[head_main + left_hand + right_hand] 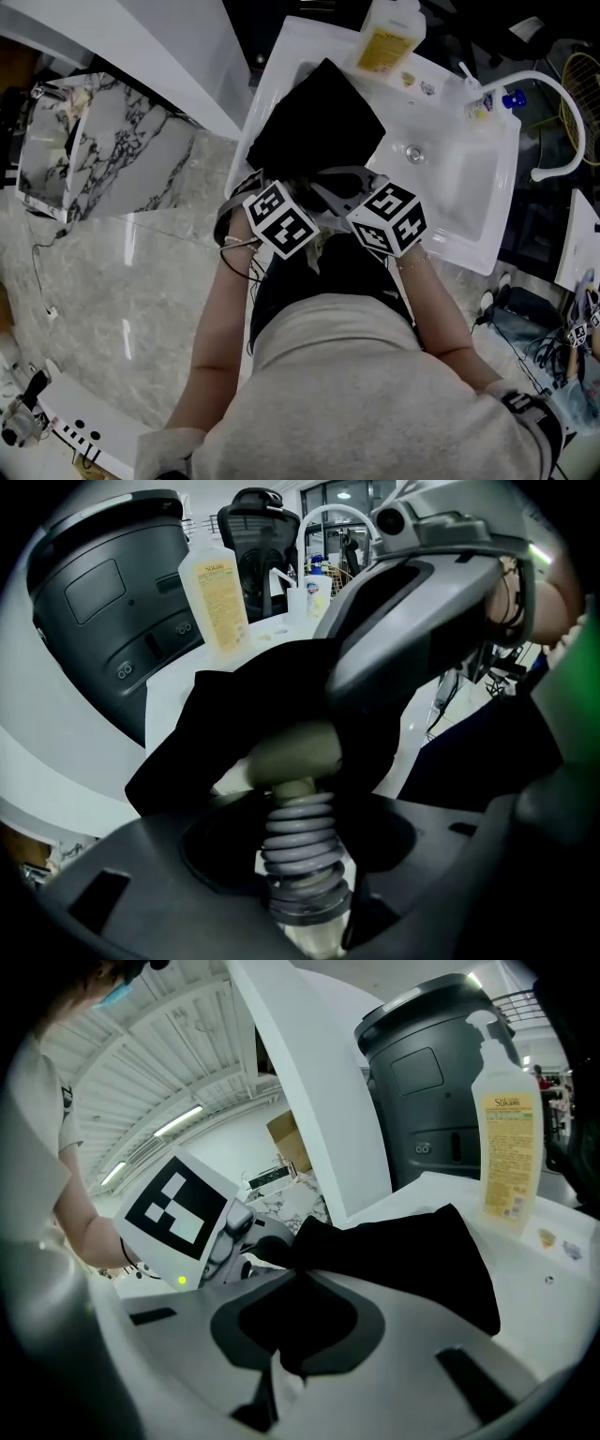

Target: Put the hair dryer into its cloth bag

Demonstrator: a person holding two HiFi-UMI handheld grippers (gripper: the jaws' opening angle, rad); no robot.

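Two hand-held grippers meet just below the person's chest, at the near edge of a white counter [281, 70], and their marker cubes [281, 218] sit side by side. The left gripper [300, 878] points steeply down, its jaws clamped on the ribbed grey cord collar [300, 841] at the foot of the hair dryer [295, 752]. Only that collar and the olive-grey end of the handle show. The rest of the hair dryer is covered by the black cloth bag [319, 122].

The right gripper [281, 1363] comes in from the other side with its jaws drawn together on a fold of the bag's near edge, and the black cloth bunches between them. From there the bag spreads away across the counter and lies flat, with one corner pointing toward the far side.

Beside the bag, on the person's right, the counter drops into a white sink basin [469, 187] with a round drain [413, 153]. A curved white faucet [562, 103] arches over its far right corner. Past the bag's far corner a pale yellow bottle [389, 37] stands upright on the counter, well apart from both grippers. Behind the bottle, in the gripper views, rises a dark grey bin-shaped unit [431, 1082]. To the person's left a marbled white panel [122, 169] stands on the glossy floor.
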